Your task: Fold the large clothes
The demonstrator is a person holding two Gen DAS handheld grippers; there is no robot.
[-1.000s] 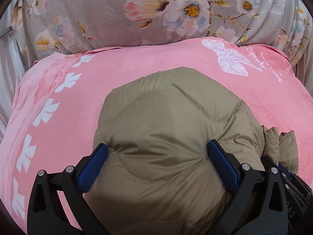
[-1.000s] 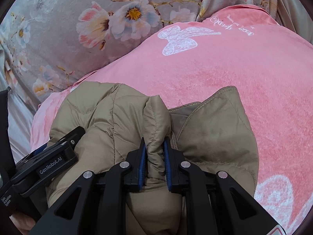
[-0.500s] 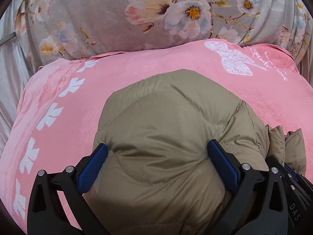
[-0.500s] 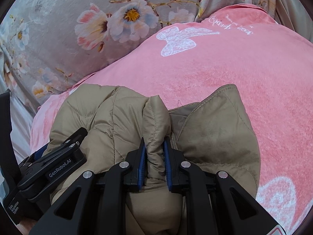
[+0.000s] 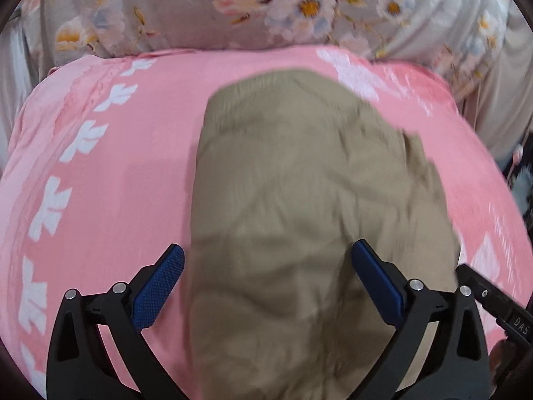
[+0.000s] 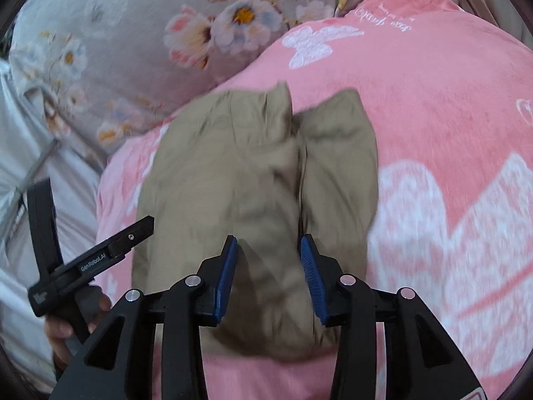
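Note:
A khaki padded jacket (image 5: 299, 183) lies bundled in a folded heap on a pink blanket (image 5: 116, 183). My left gripper (image 5: 266, 248) is open wide just above the jacket's near part, and its blue pads do not press on it. In the right wrist view the same jacket (image 6: 233, 183) shows two folded flaps side by side. My right gripper (image 6: 268, 239) hovers over its near edge with its jaws opening. The cloth lies below and between the pads, free of them. The picture is blurred by motion.
A grey floral sheet (image 5: 166, 10) lies beyond the pink blanket (image 6: 433, 116), which carries white butterfly and leaf prints. The left gripper's body (image 6: 90, 260) and a person's hand (image 6: 60, 330) show at the left of the right wrist view. The right gripper's edge (image 5: 499, 303) shows at the lower right.
The right gripper has let go of the jacket fold it pinched, and its jaws have parted. Both grippers have drawn back from the jacket, which now looks smaller and farther away.

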